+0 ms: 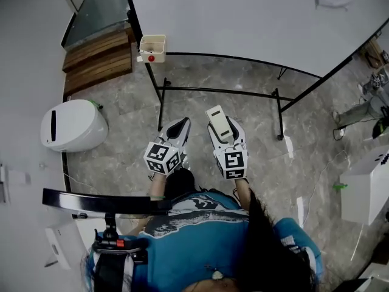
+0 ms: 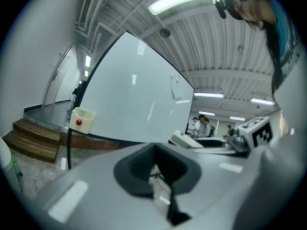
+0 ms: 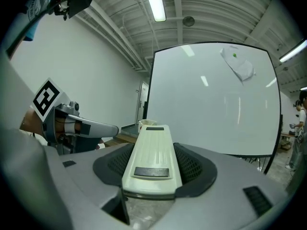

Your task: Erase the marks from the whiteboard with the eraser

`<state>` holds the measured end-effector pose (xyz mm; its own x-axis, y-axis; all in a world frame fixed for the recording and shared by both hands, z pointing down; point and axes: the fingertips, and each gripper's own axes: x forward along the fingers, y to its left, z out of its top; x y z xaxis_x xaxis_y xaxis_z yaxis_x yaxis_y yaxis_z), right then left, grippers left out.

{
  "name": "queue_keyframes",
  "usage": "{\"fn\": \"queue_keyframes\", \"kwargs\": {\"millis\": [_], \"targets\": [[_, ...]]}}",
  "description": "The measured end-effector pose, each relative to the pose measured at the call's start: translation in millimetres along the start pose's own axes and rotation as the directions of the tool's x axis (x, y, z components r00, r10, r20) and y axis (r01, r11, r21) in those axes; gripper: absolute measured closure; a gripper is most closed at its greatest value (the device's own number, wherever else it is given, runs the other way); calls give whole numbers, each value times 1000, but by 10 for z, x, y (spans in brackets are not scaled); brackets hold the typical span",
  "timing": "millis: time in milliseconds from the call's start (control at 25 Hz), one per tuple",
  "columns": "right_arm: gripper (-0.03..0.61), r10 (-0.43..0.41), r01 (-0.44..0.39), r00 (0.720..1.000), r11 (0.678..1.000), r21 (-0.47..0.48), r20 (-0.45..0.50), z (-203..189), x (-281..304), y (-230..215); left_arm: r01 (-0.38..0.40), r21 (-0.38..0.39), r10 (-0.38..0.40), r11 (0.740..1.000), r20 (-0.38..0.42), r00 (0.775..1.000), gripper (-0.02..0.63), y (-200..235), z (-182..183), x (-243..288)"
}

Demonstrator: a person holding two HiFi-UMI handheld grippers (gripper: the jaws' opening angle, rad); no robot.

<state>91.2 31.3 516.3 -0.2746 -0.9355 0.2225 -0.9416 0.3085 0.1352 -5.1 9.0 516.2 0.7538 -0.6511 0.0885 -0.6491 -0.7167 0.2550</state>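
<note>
Your right gripper (image 1: 223, 130) clamps the eraser (image 1: 216, 117), held low toward the whiteboard (image 1: 243, 17); left gripper (image 1: 177, 130) alongside, jaws together, empty.

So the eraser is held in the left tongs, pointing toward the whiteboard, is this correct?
Not quite: the eraser is held in the right tongs, not the left, pointing toward the whiteboard. The right gripper view shows it clamped between them; the left tongs are shut on nothing.
</note>
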Motion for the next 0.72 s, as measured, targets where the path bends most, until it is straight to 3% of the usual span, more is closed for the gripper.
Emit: {"fn": "queue_keyframes", "kwargs": {"millis": [480,720], "targets": [[314,75,-74,997,996,50,-33,-571,-1173,-207,-36,37,39,999,-92,995,609,-1342,-697,-315],[314,112,-110,993,991,76,-31,-688,-1369,-51,-73,47,77,996,-104,992,609,-1475,-814,-529]]}}
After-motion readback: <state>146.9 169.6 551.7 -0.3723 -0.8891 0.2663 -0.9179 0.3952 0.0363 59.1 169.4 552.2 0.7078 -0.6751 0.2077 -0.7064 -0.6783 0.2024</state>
